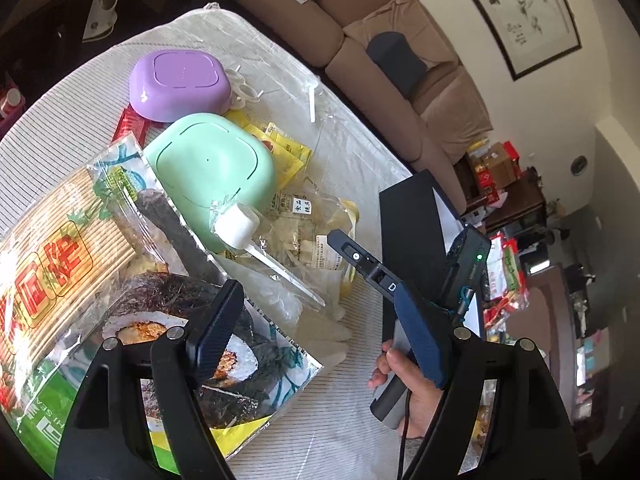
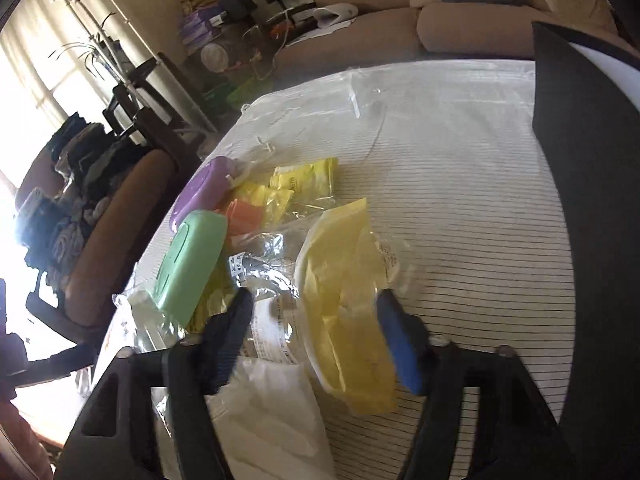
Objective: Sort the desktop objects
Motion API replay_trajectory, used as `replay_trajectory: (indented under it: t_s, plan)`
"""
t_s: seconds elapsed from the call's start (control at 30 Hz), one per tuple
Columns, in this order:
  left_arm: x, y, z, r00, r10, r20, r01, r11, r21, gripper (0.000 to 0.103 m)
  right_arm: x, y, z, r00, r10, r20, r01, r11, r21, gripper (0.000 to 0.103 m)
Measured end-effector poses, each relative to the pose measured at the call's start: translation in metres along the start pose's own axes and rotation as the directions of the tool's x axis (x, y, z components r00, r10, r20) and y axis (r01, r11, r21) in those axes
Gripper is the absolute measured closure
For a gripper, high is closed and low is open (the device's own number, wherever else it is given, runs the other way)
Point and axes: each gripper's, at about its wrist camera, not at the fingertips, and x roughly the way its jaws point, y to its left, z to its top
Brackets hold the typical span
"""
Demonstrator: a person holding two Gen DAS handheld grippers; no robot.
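Note:
In the left wrist view my left gripper point(image 1: 316, 324) stands open low over a sushi kit package point(image 1: 80, 276) with a bamboo mat, nothing between its pads. Behind it are a green lidded box point(image 1: 212, 168), a purple lidded box point(image 1: 180, 84), yellow sachets point(image 1: 282, 148) and a clear bag with a white-capped tool point(image 1: 240, 224). In the right wrist view my right gripper point(image 2: 316, 340) hangs just above a yellow pouch point(image 2: 344, 280), its fingers apart on either side of it and blurred. The green box point(image 2: 192, 256) and purple box point(image 2: 204, 188) lie to its left.
A striped cloth covers the table point(image 2: 460, 160). A black bin point(image 2: 592, 200) stands at the table's right edge. A hand point(image 1: 404, 380) holds the right gripper beside my left one. A white packet point(image 2: 272, 412) and a clear printed bag point(image 2: 272, 276) lie under the right gripper. A sofa is beyond.

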Motion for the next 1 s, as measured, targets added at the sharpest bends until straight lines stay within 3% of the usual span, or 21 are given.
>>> replay_trajectory:
  t_s: [0.1,0.3,0.4,0.5,0.6,0.77,0.87,0.93,0.97,1.0]
  plan:
    - [0.014,0.007,0.001,0.999,-0.027,-0.036,0.026,0.999,-0.033,0.027,-0.01,0.007,-0.002,0.991,0.13,0.01,-0.13,0.991,-0.006,0.058]
    - [0.033,0.025,0.002,0.996,-0.069,-0.055,0.061,0.99,-0.127,0.027,-0.057,0.048,-0.028,0.961,0.277,0.003,-0.275,0.952,-0.133,0.057]
    - [0.033,0.033,0.002,0.993,-0.111,-0.048,0.101,0.979,-0.177,0.025,-0.071,0.07,-0.047,0.957,0.289,-0.021,-0.287,0.935,-0.21,0.056]
    - [0.033,0.035,0.003,0.986,-0.16,-0.046,0.148,0.97,-0.195,0.015,-0.076,0.092,-0.064,0.952,0.304,-0.033,-0.302,0.913,-0.275,0.048]
    - [0.038,0.036,0.003,0.988,-0.137,-0.07,0.121,0.974,-0.192,0.015,-0.07,0.111,-0.079,0.948,0.314,-0.059,-0.316,0.895,-0.315,0.046]
    - [0.041,0.015,0.0,0.992,-0.059,-0.114,0.048,0.994,-0.101,0.007,-0.077,0.13,-0.098,0.941,0.336,-0.049,-0.329,0.869,-0.37,0.045]
    - [0.044,-0.008,-0.008,0.992,0.045,-0.118,-0.042,0.999,0.032,0.006,-0.077,0.127,-0.105,0.938,0.343,-0.046,-0.336,0.872,-0.357,0.045]
    - [0.05,-0.027,-0.016,0.987,0.123,-0.107,-0.107,0.984,0.142,0.007,-0.076,0.124,-0.11,0.941,0.336,-0.048,-0.33,0.871,-0.364,0.045]
    - [0.054,-0.034,-0.019,0.983,0.158,-0.097,-0.138,0.973,0.186,0.014,-0.076,0.122,-0.112,0.942,0.333,-0.051,-0.328,0.872,-0.364,0.045]
    - [0.058,-0.041,-0.023,0.981,0.169,-0.096,-0.144,0.963,0.228,0.028,-0.075,0.119,-0.114,0.941,0.335,-0.048,-0.33,0.875,-0.353,0.045]
